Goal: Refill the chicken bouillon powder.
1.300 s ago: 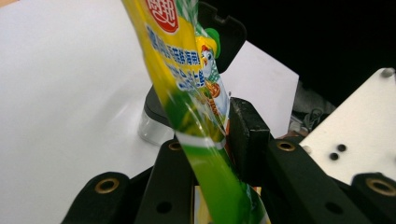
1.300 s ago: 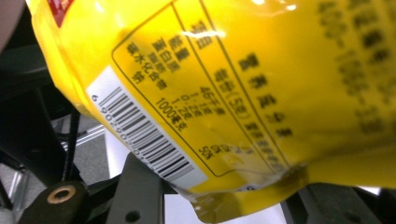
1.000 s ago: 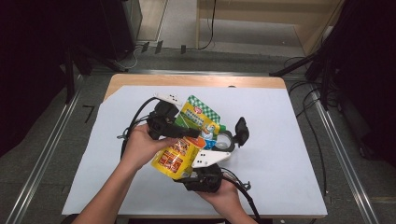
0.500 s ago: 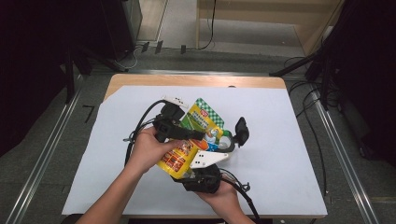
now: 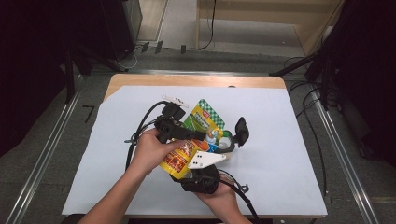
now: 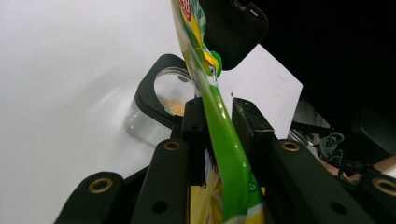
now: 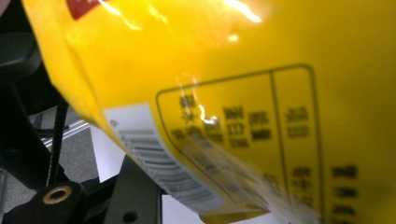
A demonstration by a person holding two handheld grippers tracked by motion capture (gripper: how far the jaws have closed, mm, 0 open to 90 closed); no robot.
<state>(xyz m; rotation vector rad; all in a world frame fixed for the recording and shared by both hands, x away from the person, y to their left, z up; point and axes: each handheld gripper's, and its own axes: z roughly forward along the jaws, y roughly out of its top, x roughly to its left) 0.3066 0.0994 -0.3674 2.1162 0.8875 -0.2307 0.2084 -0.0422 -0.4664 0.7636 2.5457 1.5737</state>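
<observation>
We see a yellow and green snack pouch [image 5: 187,149] held above the middle of the counter [image 5: 280,154], its green-checked top tilted up and away from the person. Compared with a second ago, the pouch stands a little steeper and has shifted slightly toward the left hand, so its top edge now leans over a small clear jar [image 5: 225,142] with a black flip lid [image 5: 241,130] standing open. In the left gripper view, the left gripper [image 6: 219,121] has its fingers [image 6: 194,126] pinching the pouch's green edge between them, and the jar [image 6: 154,112] sits just behind, a little pale powder at its bottom. The right gripper [image 5: 205,161] supports the pouch from below; its jaws have just been opening, and in the right gripper view the yellow back of the pouch [image 7: 243,102] with its barcode lies close over the camera, so we cannot tell whether those fingers press on it. We judge that the pouch is being lined up with the jar's mouth, with the left grip now carrying most of the hold.
</observation>
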